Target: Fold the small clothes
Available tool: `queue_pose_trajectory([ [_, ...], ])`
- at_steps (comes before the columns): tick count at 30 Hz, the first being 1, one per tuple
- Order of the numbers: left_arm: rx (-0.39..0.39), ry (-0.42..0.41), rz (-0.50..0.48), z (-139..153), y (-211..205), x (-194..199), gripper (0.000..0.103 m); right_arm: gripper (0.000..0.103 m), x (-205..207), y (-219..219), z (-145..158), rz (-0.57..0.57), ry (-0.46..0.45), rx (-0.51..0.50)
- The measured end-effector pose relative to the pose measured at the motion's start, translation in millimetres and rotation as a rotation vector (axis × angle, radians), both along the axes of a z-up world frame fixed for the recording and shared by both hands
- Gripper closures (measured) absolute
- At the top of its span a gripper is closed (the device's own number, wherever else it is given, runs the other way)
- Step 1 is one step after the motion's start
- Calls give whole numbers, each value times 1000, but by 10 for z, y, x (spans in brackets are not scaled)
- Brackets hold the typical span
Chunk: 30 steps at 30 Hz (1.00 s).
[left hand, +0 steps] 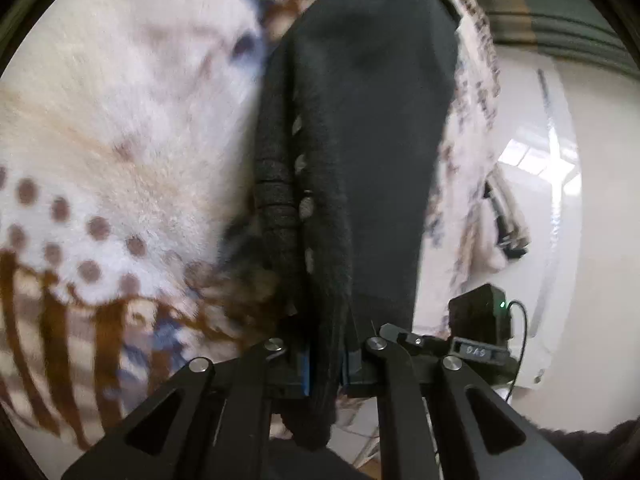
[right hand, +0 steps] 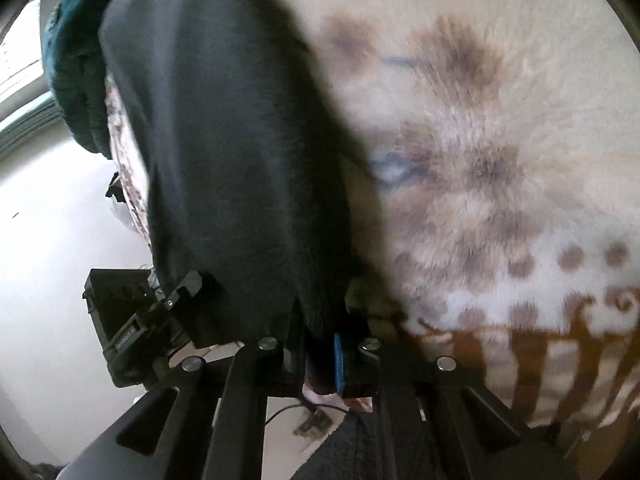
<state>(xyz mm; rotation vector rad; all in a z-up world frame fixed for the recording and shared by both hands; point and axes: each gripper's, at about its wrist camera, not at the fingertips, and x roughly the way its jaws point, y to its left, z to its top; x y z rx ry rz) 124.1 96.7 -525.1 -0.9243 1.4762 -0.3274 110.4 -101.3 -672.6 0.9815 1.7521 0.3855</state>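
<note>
A black garment [left hand: 360,128] with a ribbed edge and small grey marks hangs stretched over a fluffy patterned blanket [left hand: 120,120]. My left gripper [left hand: 326,364] is shut on its near edge, cloth pinched between the blue-padded fingers [left hand: 306,372]. In the right wrist view the same black garment [right hand: 224,152] fills the left middle. My right gripper [right hand: 322,364] is shut on another part of its edge, next to the blue pad [right hand: 339,364]. The other gripper's body [right hand: 136,320] shows at lower left, close by.
The cream blanket with brown dots, stripes and flower shapes [right hand: 500,200] lies under the garment. A dark green cloth [right hand: 76,80] lies at the far left. The other gripper's black body with a green light [left hand: 480,320] and a white wall [left hand: 580,200] show at right.
</note>
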Motion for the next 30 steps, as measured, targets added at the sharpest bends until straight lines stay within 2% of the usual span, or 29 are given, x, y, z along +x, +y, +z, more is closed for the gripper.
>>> queue_pose_trajectory([
  [3, -14, -53, 9, 331, 47, 77, 95, 93, 43, 43, 304, -8, -55, 4],
  [6, -29, -122, 4, 675, 3, 354, 95, 93, 242, 31, 697, -16, -132, 17],
  [8, -49, -187, 7, 910, -44, 687, 95, 93, 487, -26, 965, -25, -190, 13],
  [10, -61, -237, 5, 1039, -88, 1006, 95, 93, 827, -47, 1251, -46, -258, 10],
  [13, -66, -300, 4, 1129, -147, 1684, 95, 93, 1407, -99, 1501, -59, -338, -13],
  [18, -72, -327, 24, 971, -145, 2747, 95, 93, 2706, -88, 1676, -97, -430, -78],
  [19, -64, -328, 28, 923, -122, 2976, 95, 93, 2985, -69, 1658, -108, -438, -91],
  [20, -63, -327, 33, 859, -73, 3180, 95, 93, 3117, -274, 1637, -110, -442, -96],
  [22, -64, -308, 53, 696, 20, 3564, 95, 93, 3547, -399, 1551, -124, -450, -117],
  [26, -66, -266, 68, 367, 139, 4234, 94, 93, 4481, -555, 1329, -151, -425, -153],
  [28, -86, -222, 78, 213, 207, 4452, 89, 93, 4895, -539, 1201, -169, -394, -156],
  [29, -105, -205, 91, 148, 237, 4531, 79, 93, 4983, -535, 1160, -174, -387, -159],
  [30, -131, -200, 111, 100, 284, 4595, 58, 91, 5152, -527, 1104, -182, -373, -168],
])
